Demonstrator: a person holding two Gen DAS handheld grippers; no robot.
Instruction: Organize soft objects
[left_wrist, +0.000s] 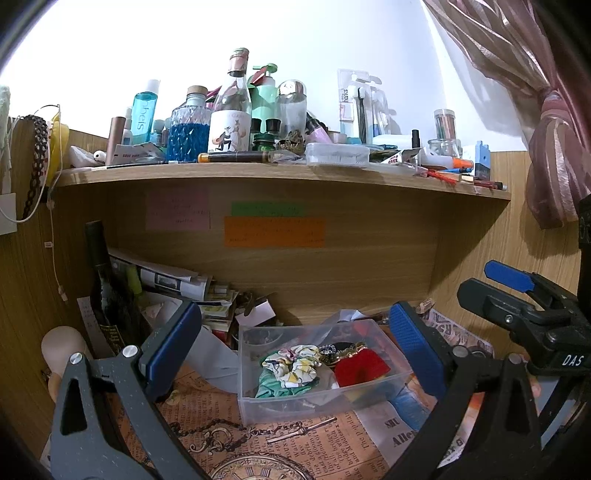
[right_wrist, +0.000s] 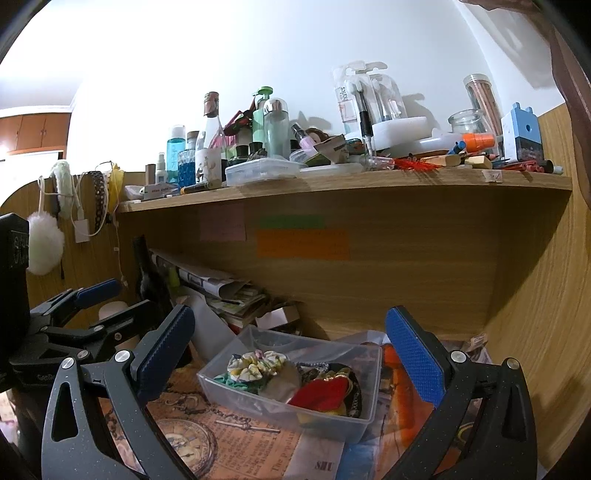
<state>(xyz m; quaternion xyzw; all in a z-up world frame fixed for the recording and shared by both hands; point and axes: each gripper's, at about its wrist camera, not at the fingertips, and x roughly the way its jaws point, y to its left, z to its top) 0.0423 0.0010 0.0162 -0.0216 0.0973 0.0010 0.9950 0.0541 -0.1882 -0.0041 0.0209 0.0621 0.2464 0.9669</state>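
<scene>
Showing white pompom (right_wrist: 45, 242) only right view; scrunchies (left_wrist: 291, 363) both.

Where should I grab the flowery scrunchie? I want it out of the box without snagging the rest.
Pinch the flowery scrunchie across its raised ruffled ring, coming straight down from above: it lies on top of the pile, and the clear box walls block any sideways approach. The right gripper looks best placed.

— What can we read here?
— On the right gripper's black mount (left_wrist: 570, 360) we read "DAS". The blue bottle (left_wrist: 143, 112) on the shelf shows "heis".
— And lower down?
— The printed paper (left_wrist: 400, 430) on the surface gives us "SHU" and "Alle". The sticky notes (left_wrist: 274, 232) stay illegible to us.
</scene>
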